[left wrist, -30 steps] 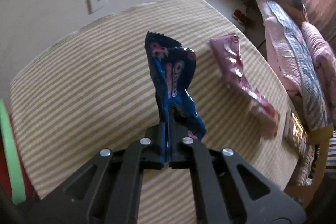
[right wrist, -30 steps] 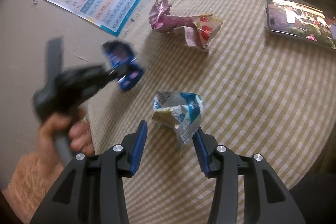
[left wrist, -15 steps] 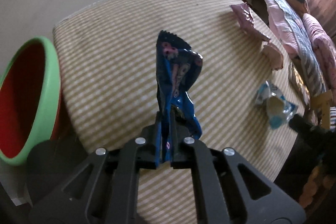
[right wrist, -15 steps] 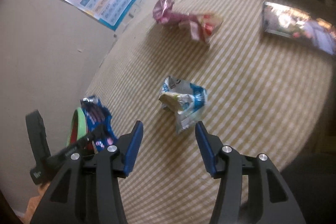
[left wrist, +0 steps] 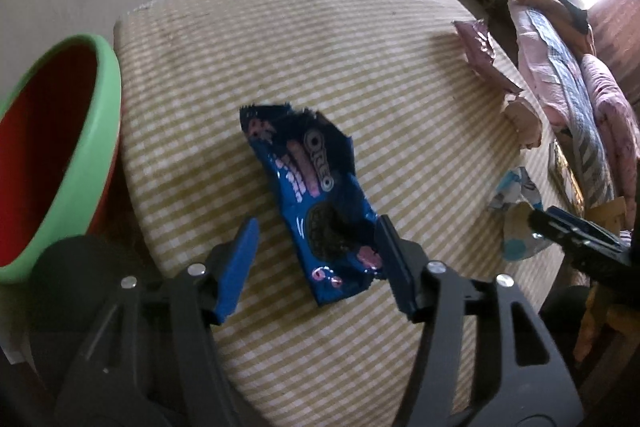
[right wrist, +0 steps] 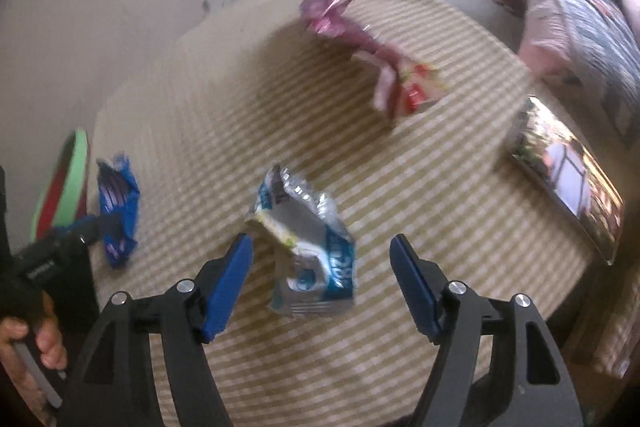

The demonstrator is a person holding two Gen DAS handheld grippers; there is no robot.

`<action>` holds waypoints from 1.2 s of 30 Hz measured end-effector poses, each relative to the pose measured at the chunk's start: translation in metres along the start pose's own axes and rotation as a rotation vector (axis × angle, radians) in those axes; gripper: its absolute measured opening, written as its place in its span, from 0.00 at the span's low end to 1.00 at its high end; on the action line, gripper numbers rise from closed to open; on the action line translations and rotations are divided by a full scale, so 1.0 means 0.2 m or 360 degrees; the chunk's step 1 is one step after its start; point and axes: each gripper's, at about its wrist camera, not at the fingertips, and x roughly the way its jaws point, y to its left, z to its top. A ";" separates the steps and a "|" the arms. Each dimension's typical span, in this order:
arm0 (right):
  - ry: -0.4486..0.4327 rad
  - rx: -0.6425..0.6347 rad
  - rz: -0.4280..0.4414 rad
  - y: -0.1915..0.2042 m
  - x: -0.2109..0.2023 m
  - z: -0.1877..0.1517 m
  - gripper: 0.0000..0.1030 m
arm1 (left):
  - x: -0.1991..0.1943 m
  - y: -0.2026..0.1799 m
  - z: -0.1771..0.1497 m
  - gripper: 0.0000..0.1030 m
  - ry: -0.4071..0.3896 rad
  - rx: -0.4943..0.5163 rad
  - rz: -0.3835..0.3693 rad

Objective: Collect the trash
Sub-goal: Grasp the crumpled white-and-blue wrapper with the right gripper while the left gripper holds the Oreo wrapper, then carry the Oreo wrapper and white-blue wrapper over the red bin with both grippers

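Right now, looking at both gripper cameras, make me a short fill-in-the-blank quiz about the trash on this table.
1. The Oreo wrapper between the fingers of the left gripper is mainly ____ in color.
2. The bin beside the table has a red inside and a ____ rim.
3. The right gripper is ____ around the silver and blue wrapper.

Missing words: blue; green; open

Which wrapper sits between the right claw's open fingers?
The crumpled silver-and-blue foil wrapper. The dark blue Oreo wrapper lies far left; the pink foil wrapper lies farther back.
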 end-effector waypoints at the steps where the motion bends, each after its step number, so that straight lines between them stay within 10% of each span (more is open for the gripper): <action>1: 0.0027 -0.0018 0.0002 0.01 0.02 -0.01 0.65 | 0.01 0.00 0.00 0.56 0.0005 0.0001 -0.0002; 5: 0.0070 0.0058 0.0118 0.03 0.08 -0.06 0.34 | 0.03 -0.01 -0.01 0.55 -0.0006 0.0022 0.0012; 14: -0.0053 0.0117 0.0249 0.18 -0.04 -0.15 0.27 | 0.03 0.03 -0.03 0.07 0.0007 -0.0004 -0.0038; 36: -0.0221 0.0137 0.0289 0.39 -0.27 -0.23 0.27 | -0.34 0.12 -0.02 0.05 -0.0280 -0.0026 -0.0163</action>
